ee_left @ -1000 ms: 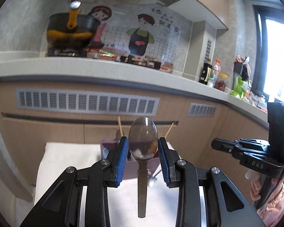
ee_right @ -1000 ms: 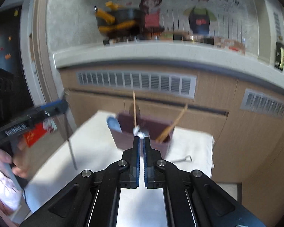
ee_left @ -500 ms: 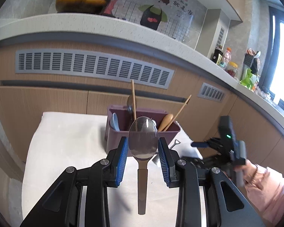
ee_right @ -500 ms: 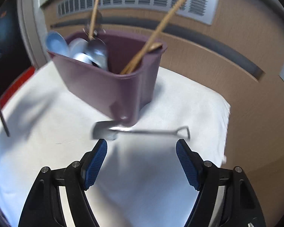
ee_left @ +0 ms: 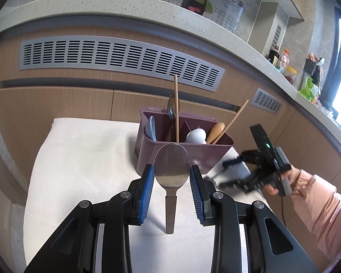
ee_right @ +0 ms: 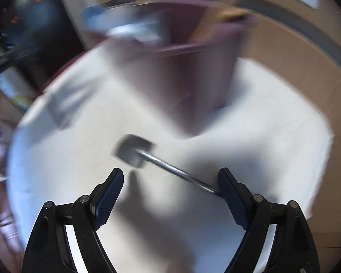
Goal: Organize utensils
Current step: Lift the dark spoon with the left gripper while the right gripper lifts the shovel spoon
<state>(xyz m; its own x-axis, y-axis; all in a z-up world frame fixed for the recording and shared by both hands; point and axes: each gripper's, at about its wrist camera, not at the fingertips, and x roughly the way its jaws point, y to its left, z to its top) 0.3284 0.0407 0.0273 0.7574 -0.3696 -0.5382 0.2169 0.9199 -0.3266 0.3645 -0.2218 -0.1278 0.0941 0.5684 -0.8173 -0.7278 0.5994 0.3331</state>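
Left tool [ee_left: 171, 177] grips a metal spoon [ee_left: 171, 170] by its bowl, just in front of the purple utensil holder [ee_left: 184, 145]. Right tool [ee_right: 170, 183], jaws just opened wide, straddles a small shovel-shaped spoon [ee_right: 134, 151] lying on the table [ee_left: 79, 159] before the holder.

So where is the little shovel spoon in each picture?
Left wrist view: mostly hidden; only a blurred dark bit shows on the white cloth, right of the left gripper, beside the right gripper.
Right wrist view: the little shovel spoon lies on the cloth, centre, blade left, handle running to the right finger of the open right gripper.
Shared landmark: the purple utensil holder just behind it.
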